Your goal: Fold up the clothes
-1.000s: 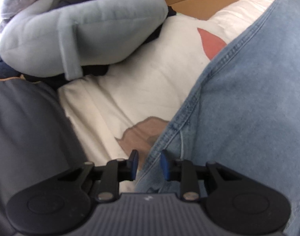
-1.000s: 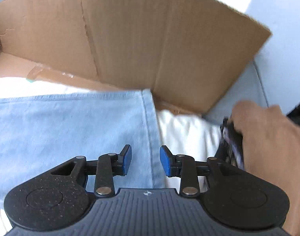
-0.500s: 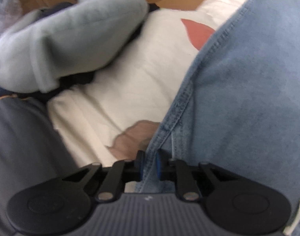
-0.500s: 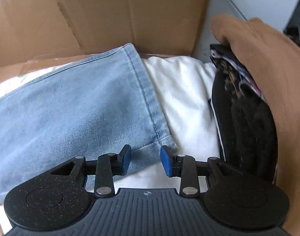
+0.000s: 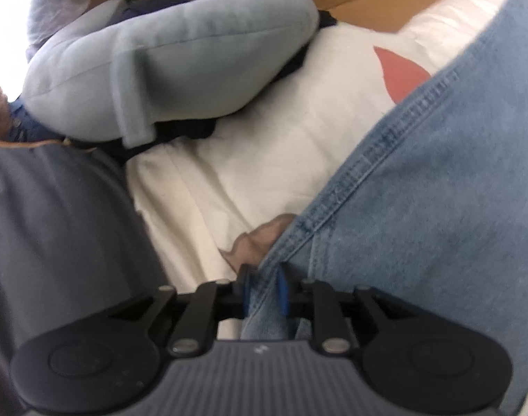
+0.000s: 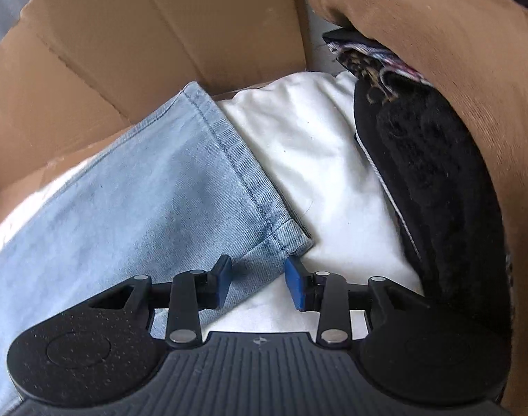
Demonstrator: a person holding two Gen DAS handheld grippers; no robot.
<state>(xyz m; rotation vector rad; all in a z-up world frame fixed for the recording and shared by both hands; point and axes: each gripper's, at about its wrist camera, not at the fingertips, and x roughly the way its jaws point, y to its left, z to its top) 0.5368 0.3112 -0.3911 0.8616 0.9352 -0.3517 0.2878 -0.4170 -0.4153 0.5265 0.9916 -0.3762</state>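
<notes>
Light blue jeans (image 5: 437, 180) lie across a white printed cloth (image 5: 264, 131) in the left wrist view. My left gripper (image 5: 264, 287) is shut on the jeans' seamed edge, with denim bunched between its blue pads. In the right wrist view the jeans' leg (image 6: 132, 201) ends in a hem corner (image 6: 291, 239). My right gripper (image 6: 257, 277) stands open just in front of that hem, its left fingertip (image 6: 224, 275) over the denim and the right one over white cloth (image 6: 312, 145).
A rolled pale blue garment (image 5: 166, 62) with dark cloth under it lies far left. Grey fabric (image 5: 55, 228) fills the near left. Cardboard box walls (image 6: 132, 41) stand behind. A brown garment (image 6: 454, 69) and a black fleecy one (image 6: 430, 173) are piled at the right.
My left gripper went from open to shut on the jeans' edge. The right gripper swung down and right from the box wall to the jeans' hem, staying open.
</notes>
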